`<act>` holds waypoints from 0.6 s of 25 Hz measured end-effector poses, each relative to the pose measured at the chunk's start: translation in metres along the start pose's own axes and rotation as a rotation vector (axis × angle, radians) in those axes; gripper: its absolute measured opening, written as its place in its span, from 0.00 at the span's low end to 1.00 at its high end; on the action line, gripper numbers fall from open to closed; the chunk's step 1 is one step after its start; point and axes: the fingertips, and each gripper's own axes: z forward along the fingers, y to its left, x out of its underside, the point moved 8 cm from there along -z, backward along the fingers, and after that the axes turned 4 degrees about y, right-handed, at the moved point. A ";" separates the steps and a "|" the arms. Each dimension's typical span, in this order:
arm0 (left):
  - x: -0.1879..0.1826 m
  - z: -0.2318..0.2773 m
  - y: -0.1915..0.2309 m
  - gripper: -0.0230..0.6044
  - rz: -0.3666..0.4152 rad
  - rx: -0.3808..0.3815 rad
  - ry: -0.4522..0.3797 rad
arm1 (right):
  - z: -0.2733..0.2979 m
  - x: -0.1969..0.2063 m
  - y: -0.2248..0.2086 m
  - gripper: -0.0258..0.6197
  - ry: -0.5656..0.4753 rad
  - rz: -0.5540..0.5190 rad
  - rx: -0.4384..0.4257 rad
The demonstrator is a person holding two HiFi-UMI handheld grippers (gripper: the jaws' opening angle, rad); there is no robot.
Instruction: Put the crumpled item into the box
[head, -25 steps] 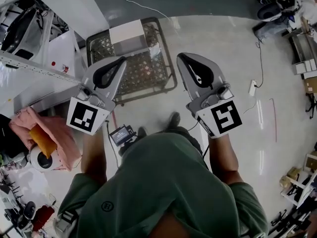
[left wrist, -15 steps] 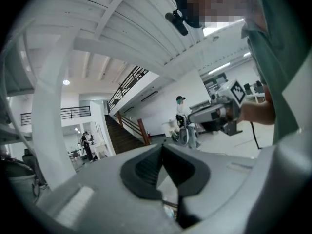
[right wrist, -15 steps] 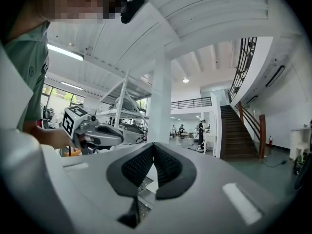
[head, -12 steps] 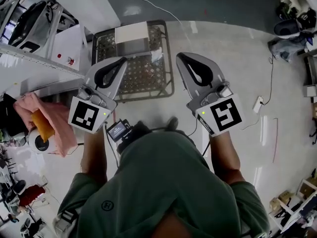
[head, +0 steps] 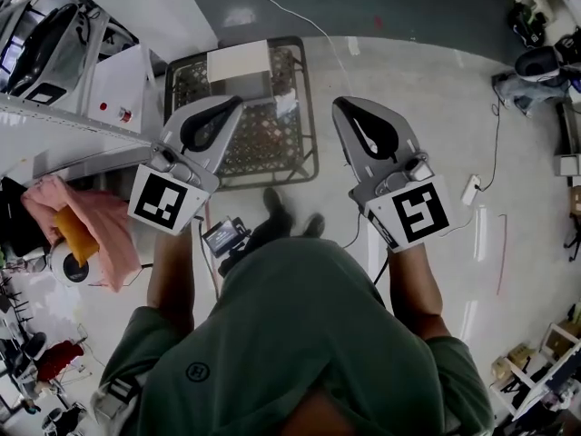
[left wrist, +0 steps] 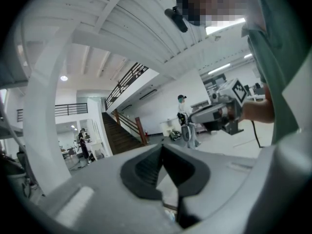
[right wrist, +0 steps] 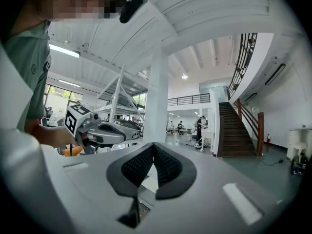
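A wire basket (head: 309, 134) stands on the floor ahead of me, with a pale cardboard box (head: 238, 65) at its far end. A small whitish crumpled piece (head: 285, 104) lies in the basket beside the box. My left gripper (head: 238, 101) hangs over the basket's near left part, jaws shut and empty. My right gripper (head: 338, 104) is held just right of the basket, also shut on nothing. In the left gripper view the left gripper (left wrist: 161, 145) points level into the hall, with the other gripper (left wrist: 219, 115) at its right. The right gripper view likewise shows the right gripper (right wrist: 153, 144) with its pads together.
A white metal rack (head: 64, 107) with a white case (head: 123, 84) stands at the left. A pink cloth (head: 95, 230) over an orange thing lies at the lower left. A power strip (head: 470, 189) and cables are on the floor at the right. My shoes (head: 274, 203) stand near the basket.
Both grippers have shifted slightly up and to the right in the head view, still shut. One foot has stepped forward toward the basket.
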 end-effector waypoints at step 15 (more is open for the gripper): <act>0.043 0.029 0.119 0.04 -0.037 0.097 -0.140 | 0.113 -0.015 0.000 0.05 0.093 -0.038 0.089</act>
